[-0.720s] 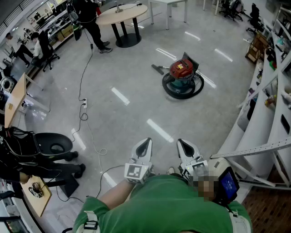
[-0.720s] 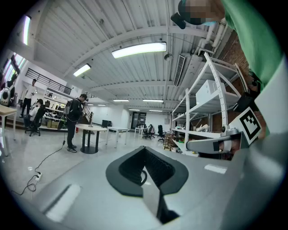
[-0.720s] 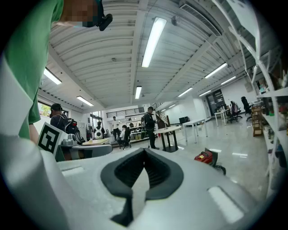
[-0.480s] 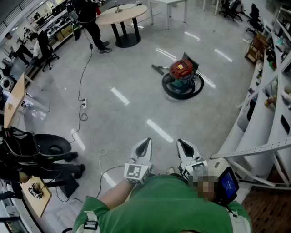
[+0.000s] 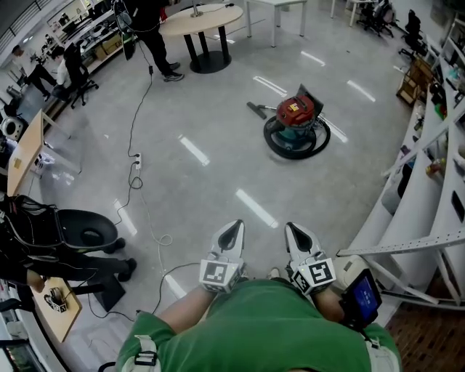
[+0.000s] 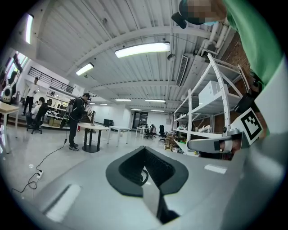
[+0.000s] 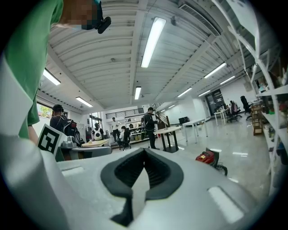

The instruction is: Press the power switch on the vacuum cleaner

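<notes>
Head view: the left gripper and right gripper are held side by side, tucked in against the person's green shirt. Both point forward at the vacuum cleaner. It stands on the floor well apart from them, red-topped on a teal base. Its power switch is too small to make out. A round table lies beyond the vacuum cleaner to its left, and shelving runs along its right.

Left gripper view: the jaws are closed tip to tip on nothing, held level above the floor.

Right gripper view: these jaws also meet, empty. The vacuum cleaner sits low to their right, far off.
</notes>
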